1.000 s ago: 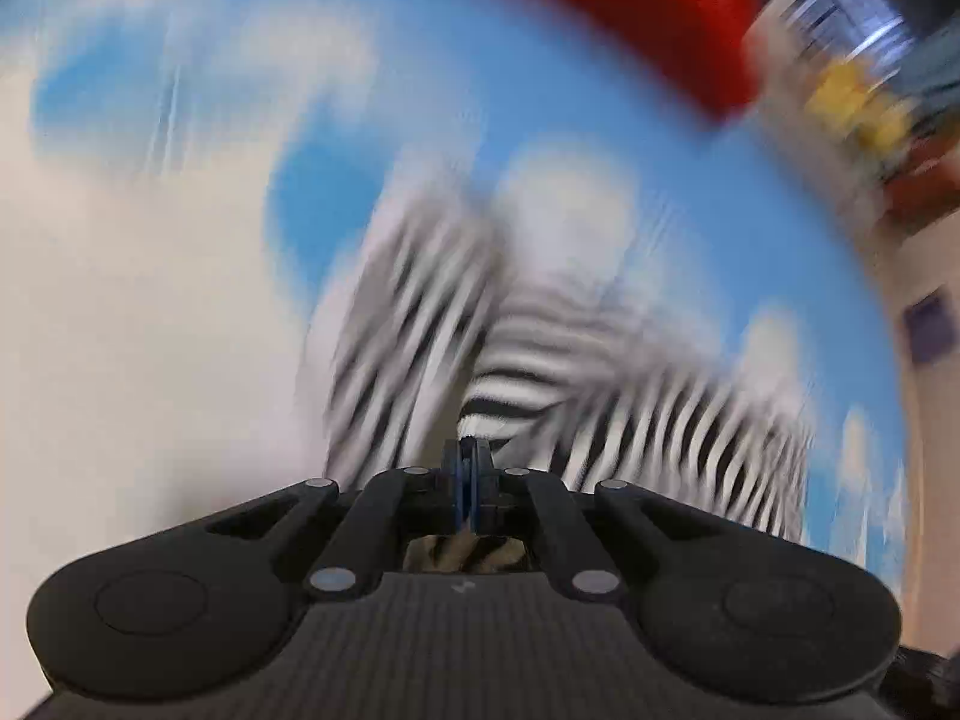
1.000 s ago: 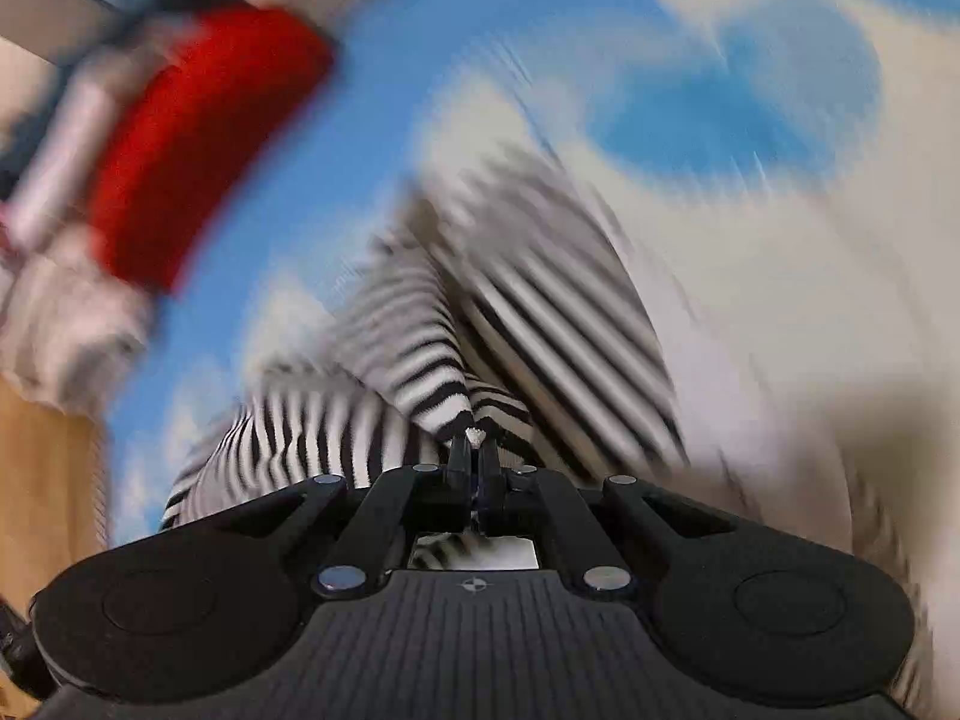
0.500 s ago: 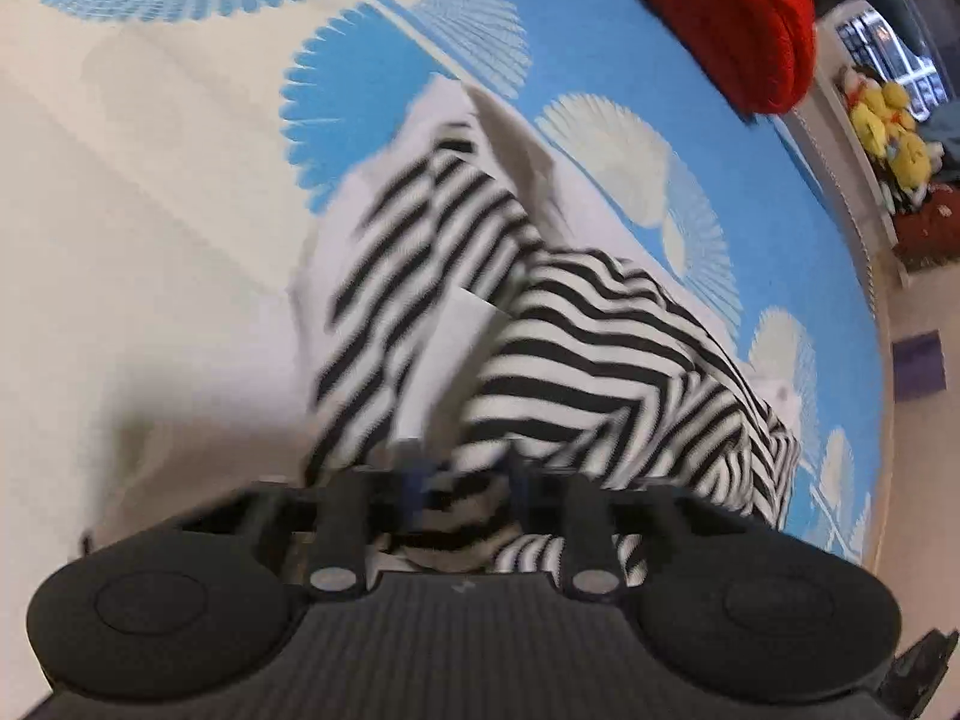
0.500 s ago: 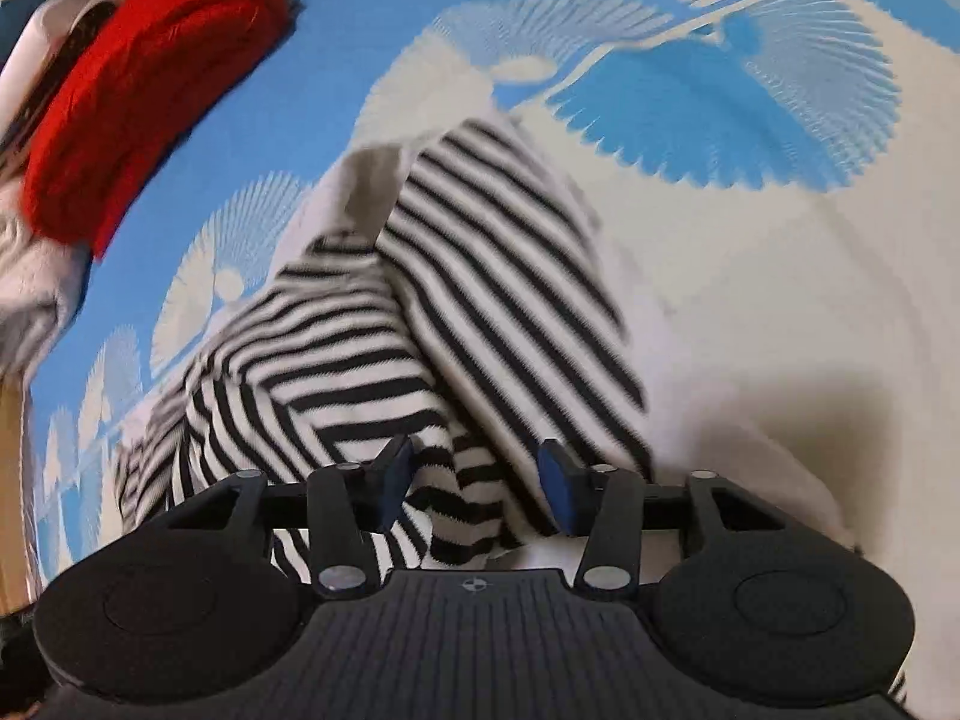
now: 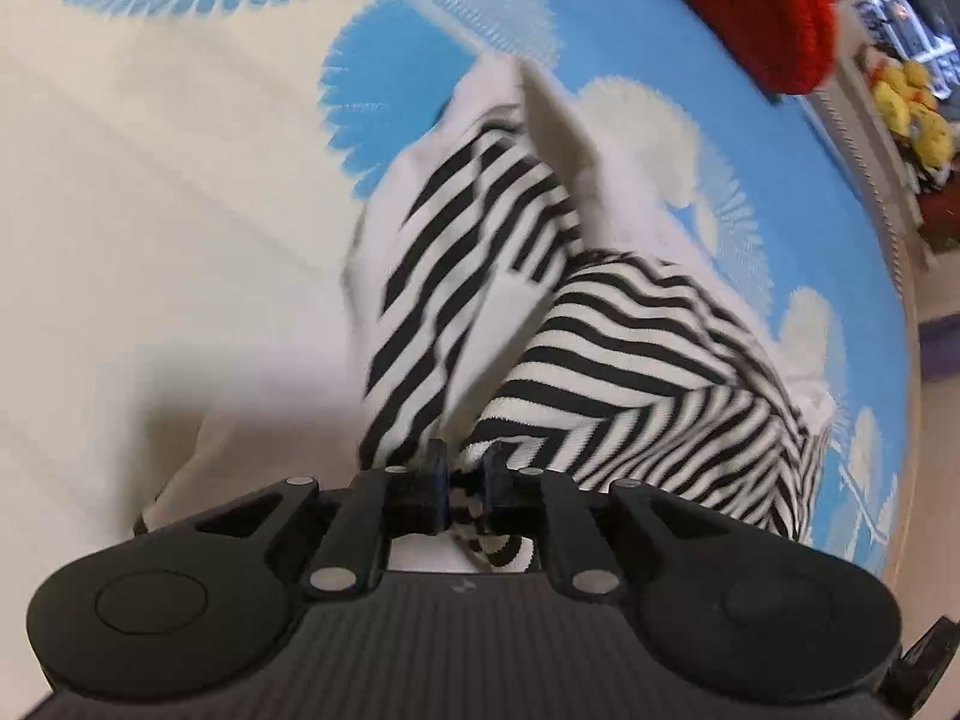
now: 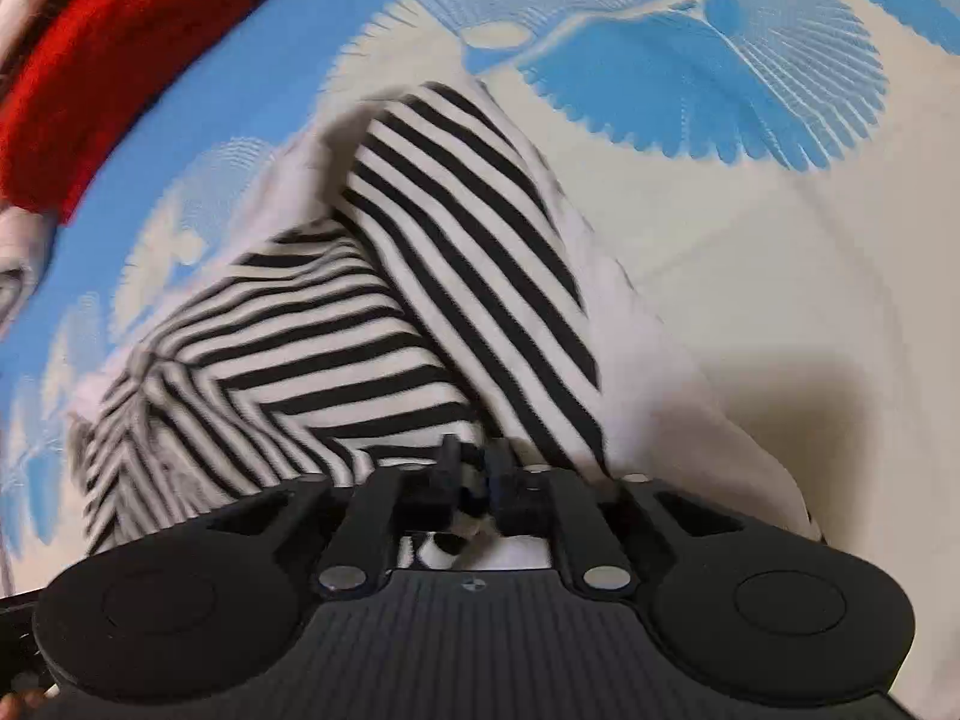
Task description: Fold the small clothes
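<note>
The striped garment (image 5: 528,324) lies crumpled straight ahead of both my pairs of jaws, black and white bands running in different directions where the cloth is bunched and doubled over itself. Its nearest edge comes right up into my grip on both sides. My left gripper (image 5: 465,477) has its jaws drawn close together with a bunch of the striped cloth pinched between them; a bit of the same fabric shows below, behind the fingertips. My right gripper (image 6: 477,474) is the same: jaws nearly together, clamped on a fold of the striped garment (image 6: 372,324), with a scrap of stripe showing just behind the tips.

From the left jaws the garment spreads forward and off to the right, a plain white part of it rising at the far end. From the right jaws it spreads forward and to the left, one long striped panel running straight away from me.

Under it all is the bedsheet (image 5: 150,210), cream near me and blue with pale fan shapes farther out (image 6: 780,240). A red knitted thing (image 5: 756,6) sits at the far right beyond the left jaws, and at the far left beyond the right jaws (image 6: 108,72). Yellow soft toys (image 5: 912,114) show at the right edge, past the bed.
</note>
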Available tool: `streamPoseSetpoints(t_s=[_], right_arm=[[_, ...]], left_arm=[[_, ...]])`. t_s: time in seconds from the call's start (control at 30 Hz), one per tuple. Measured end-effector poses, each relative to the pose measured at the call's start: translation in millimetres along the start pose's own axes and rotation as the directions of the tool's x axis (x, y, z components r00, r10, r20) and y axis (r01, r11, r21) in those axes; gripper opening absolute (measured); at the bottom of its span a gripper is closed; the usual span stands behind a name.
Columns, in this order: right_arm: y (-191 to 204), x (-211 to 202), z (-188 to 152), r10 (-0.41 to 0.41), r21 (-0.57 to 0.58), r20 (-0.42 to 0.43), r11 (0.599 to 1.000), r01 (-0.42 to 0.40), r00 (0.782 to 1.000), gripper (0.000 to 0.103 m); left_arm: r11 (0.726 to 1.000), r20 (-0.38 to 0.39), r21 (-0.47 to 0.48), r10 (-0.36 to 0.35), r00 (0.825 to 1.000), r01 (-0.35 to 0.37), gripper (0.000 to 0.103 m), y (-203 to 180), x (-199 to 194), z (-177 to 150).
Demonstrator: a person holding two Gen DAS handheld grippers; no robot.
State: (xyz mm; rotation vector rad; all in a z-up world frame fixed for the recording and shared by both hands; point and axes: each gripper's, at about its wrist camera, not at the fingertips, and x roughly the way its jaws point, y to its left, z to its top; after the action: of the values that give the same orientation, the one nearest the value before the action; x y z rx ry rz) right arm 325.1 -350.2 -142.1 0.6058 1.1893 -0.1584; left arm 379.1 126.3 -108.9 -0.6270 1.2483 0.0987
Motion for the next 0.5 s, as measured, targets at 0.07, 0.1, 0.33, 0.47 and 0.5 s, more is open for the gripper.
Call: streamPoseSetpoints(t_s=[0.07, 0.1, 0.33, 0.47, 0.5], right_arm=[[8, -15, 2, -0.017, -0.025, 0.083, 1.0, 0.019, 0.996, 0.024], [13, -25, 2, -0.017, -0.044, 0.145, 0.999, 0.024, 0.989, 0.025], [52, -47, -11, 0.144, -0.29, 0.254, 0.955, -0.067, 0.957, 0.031], [38, 6, -18, -0.012, -0.235, 0.011, 0.972, 0.014, 1.0, 0.022], [32, 8, -18, -0.003, -0.197, 0.014, 0.98, 0.006, 1.0, 0.021]], left_arm=[[0.996, 0.12, 0.088, 0.012, 0.993, -0.022, 0.024, -16, -21, 2], [0.991, 0.179, 0.13, 0.016, 0.984, -0.04, 0.024, -23, -31, -1], [0.928, 0.141, 0.372, -0.096, 0.985, 0.037, 0.021, -56, -22, -22], [0.908, 0.046, 0.391, 0.147, 0.988, -0.153, 0.002, -43, 19, -31], [0.92, 0.047, 0.372, 0.115, 0.992, -0.124, 0.002, -42, 13, -31]])
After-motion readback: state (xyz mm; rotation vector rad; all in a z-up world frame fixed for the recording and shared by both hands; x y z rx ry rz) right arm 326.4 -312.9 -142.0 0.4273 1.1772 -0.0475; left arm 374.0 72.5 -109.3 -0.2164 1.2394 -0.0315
